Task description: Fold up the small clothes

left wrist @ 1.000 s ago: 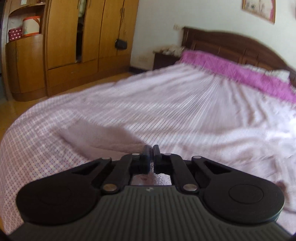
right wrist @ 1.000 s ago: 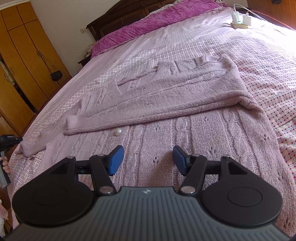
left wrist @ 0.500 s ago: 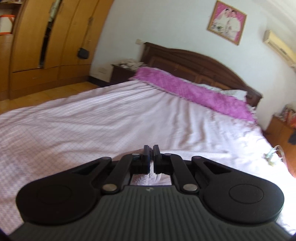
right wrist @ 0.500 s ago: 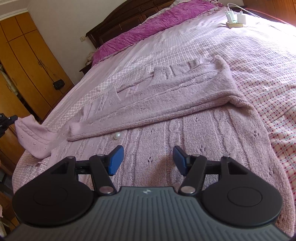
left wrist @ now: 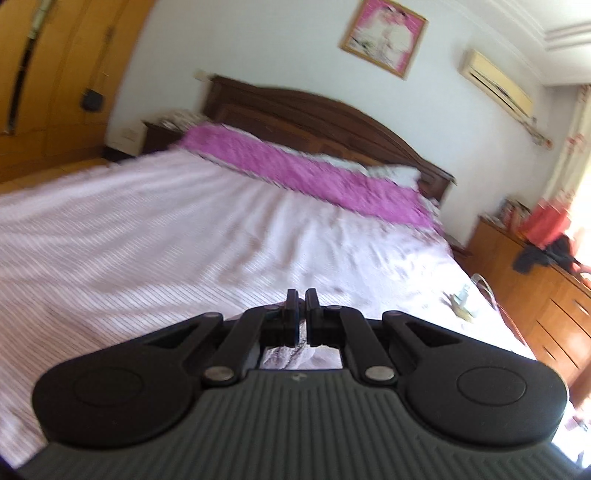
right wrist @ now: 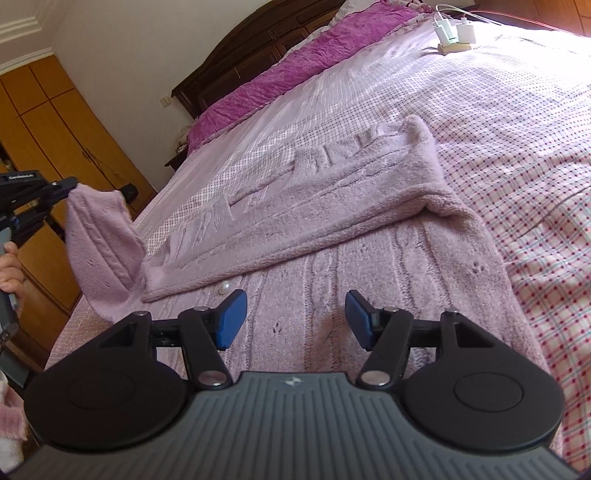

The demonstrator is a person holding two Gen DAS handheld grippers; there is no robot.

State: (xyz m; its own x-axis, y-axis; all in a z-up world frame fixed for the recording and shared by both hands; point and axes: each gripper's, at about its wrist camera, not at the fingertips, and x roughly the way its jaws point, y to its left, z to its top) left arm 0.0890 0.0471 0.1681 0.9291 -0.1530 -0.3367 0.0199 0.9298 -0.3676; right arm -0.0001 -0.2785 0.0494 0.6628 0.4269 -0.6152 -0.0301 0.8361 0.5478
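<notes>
A pale lilac knitted sweater (right wrist: 332, 236) lies spread on the bed, one sleeve folded across its body. Its other sleeve (right wrist: 103, 243) is lifted off the bed at the left, pinched at the cuff by my left gripper (right wrist: 72, 182), which is shut on it. In the left wrist view that gripper (left wrist: 301, 314) shows shut jaws with a scrap of lilac knit (left wrist: 291, 356) below them. My right gripper (right wrist: 295, 317) hangs open just above the sweater's lower body, its blue pads (right wrist: 231, 319) apart with nothing between them.
The bed (right wrist: 517, 110) has a pink checked cover and a magenta pillow strip (right wrist: 295, 62) at the dark headboard. White chargers (right wrist: 452, 33) lie on the far right of the bed. A wooden wardrobe (right wrist: 55, 122) stands left; a dresser (left wrist: 546, 288) stands on the other side.
My left gripper has lifted the sleeve cuff off the bed and swung it up and rightward. The right gripper has stayed open over the sweater, edging slightly lower.
</notes>
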